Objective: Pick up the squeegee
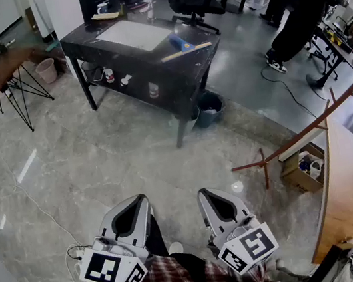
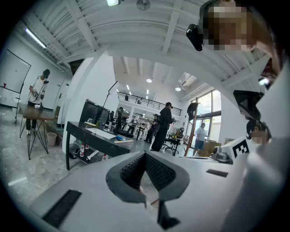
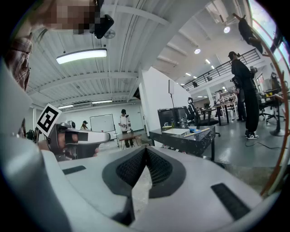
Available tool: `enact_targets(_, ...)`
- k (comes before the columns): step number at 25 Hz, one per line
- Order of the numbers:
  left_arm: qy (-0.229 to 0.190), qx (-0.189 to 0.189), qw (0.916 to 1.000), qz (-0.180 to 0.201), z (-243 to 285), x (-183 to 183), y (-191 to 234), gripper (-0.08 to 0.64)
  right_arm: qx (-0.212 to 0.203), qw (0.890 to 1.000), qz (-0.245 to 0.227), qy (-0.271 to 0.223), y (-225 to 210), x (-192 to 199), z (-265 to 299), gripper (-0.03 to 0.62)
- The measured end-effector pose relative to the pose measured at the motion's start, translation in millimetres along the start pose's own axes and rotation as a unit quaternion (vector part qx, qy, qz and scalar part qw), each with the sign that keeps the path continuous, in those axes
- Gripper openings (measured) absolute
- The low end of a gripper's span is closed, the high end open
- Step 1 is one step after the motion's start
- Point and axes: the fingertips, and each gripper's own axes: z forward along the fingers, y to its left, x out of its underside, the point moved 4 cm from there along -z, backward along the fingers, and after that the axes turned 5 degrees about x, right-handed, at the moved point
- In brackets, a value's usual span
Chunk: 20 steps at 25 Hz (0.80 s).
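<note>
Pickup not begun: blue-headed wooden-handled squeegee (image 1: 186,51) lies on far black table (image 1: 88,41); left gripper (image 1: 133,204), right gripper (image 1: 207,193) both closed, empty.

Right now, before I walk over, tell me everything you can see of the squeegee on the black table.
The squeegee lies flat on the black table, near its right end in the head view, beside a white sheet. It looks like a long, pale, wood-coloured bar with a blue part against it; whether they are joined is too small to tell. Otherwise only the tabletop appears to touch it.
</note>
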Motion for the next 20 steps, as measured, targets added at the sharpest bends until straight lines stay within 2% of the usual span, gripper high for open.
enact_targets(5, -0.005, 0.005, 1.0000, 0.000, 39.5, -20.8, 48.8, 0.009, 0.000, 1.000, -0.004, -0.004, -15.9, -17.6, 63.3, 0.011)
enact_targets(13, -0.016, 0.017, 0.9994, 0.026, 98.0, -80.9, 147.1, 0.009, 0.012, 1.000, -0.012, -0.023, -33.9, -62.8, 189.7, 0.011)
enact_targets(20, -0.009, 0.023, 0.9995, 0.018, 133.7, -97.0, 220.8, 0.011, 0.033, 0.999, -0.014, -0.021, -45.8, -72.9, 265.5, 0.011)
